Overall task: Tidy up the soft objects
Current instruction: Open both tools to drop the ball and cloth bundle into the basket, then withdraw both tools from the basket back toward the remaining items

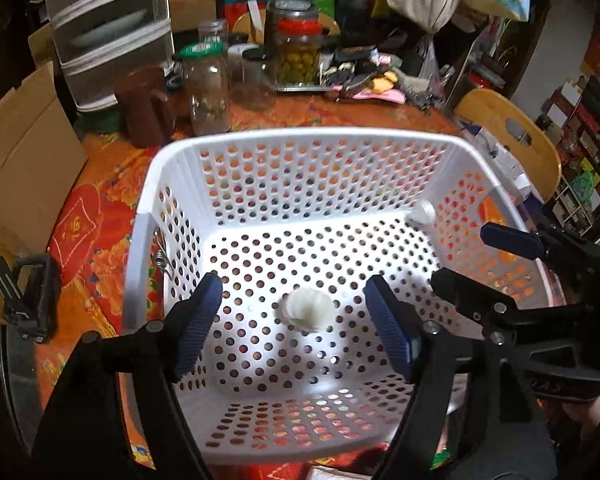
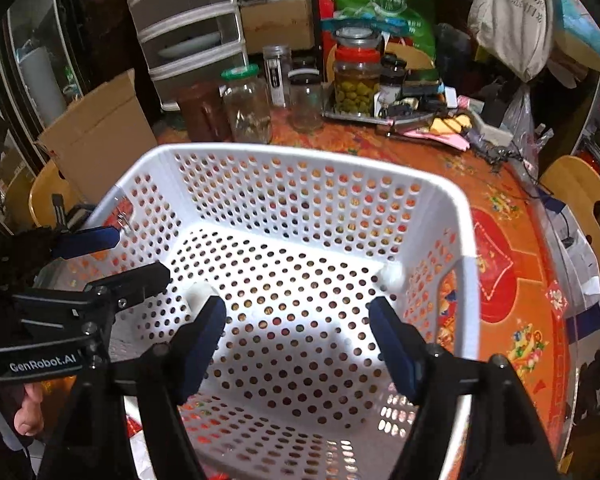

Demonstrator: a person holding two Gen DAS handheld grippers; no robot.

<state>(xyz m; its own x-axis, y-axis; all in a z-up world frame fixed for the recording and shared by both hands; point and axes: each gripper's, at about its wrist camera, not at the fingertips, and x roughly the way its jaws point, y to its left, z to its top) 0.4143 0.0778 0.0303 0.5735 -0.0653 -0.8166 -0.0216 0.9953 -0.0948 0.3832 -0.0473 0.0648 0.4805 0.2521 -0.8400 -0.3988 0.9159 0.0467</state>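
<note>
A white perforated basket point(image 1: 300, 134) point(image 2: 300, 152) stands on the orange-clothed table. My left gripper point(image 1: 293, 284) point(image 2: 140, 254) hangs open over the basket's left half. A small white soft puff point(image 1: 308, 312) point(image 2: 198, 292) sits low in the basket under the gap between its fingers, touching neither pad. A second white puff point(image 1: 422, 214) point(image 2: 394, 274) rests against the basket's right wall. My right gripper point(image 2: 296, 302) point(image 1: 462, 254) is open above the right half, with nothing between its pads.
Behind the basket stand several glass jars point(image 1: 208, 88) point(image 2: 246, 104), a jar of green olives point(image 1: 300, 56) and a plastic drawer unit point(image 1: 108, 32). A cardboard box point(image 1: 24, 160) leans at the left, a wooden chair point(image 1: 512, 132) stands right. A person's hand point(image 2: 28, 412) holds the left gripper.
</note>
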